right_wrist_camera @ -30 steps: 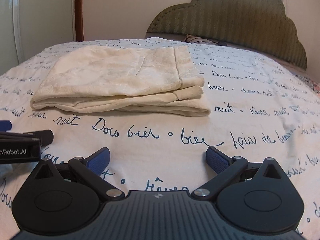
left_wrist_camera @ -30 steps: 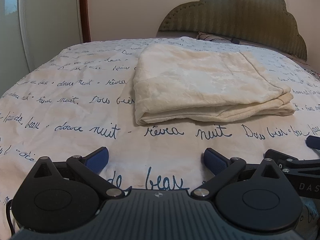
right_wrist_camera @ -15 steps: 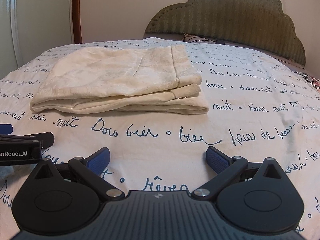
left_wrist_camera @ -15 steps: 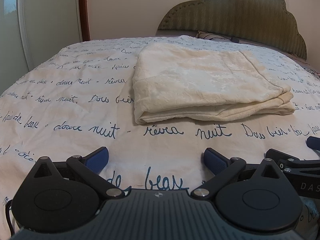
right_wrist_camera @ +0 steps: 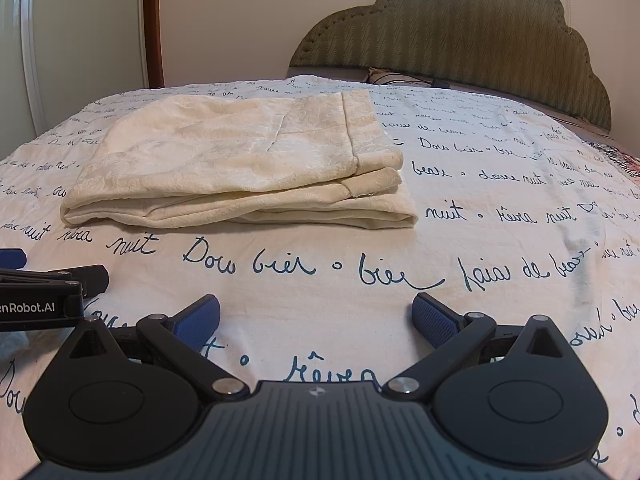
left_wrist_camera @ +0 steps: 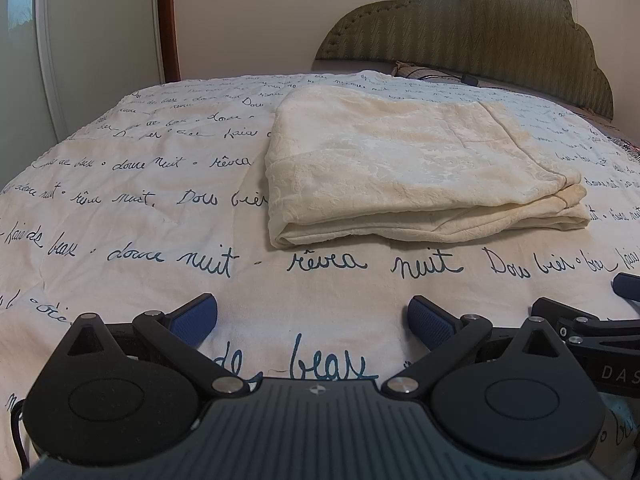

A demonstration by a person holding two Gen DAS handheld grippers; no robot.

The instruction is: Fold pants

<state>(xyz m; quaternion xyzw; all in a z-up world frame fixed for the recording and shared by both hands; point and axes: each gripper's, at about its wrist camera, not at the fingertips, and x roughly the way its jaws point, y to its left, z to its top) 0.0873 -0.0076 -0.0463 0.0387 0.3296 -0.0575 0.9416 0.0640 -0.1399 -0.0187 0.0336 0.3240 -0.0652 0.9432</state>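
Cream pants [left_wrist_camera: 408,168] lie folded into a flat rectangle in the middle of the bed; they also show in the right wrist view [right_wrist_camera: 240,164]. My left gripper [left_wrist_camera: 312,318] is open and empty, low over the bedspread, well short of the pants' near edge. My right gripper [right_wrist_camera: 316,316] is open and empty too, level with the left one, in front of the pants. Each gripper shows at the edge of the other's view: the right one [left_wrist_camera: 592,320] and the left one [right_wrist_camera: 40,284].
The bedspread [left_wrist_camera: 140,208] is white with blue script. A green padded headboard [left_wrist_camera: 480,28] stands behind the pants, with a pillow [right_wrist_camera: 396,76] at its foot. A white wardrobe [left_wrist_camera: 80,40] stands to the left of the bed.
Both grippers have tilted down or drawn back slightly, so the pants sit a little lower and farther in both views. The pants have not moved. Both stay open.
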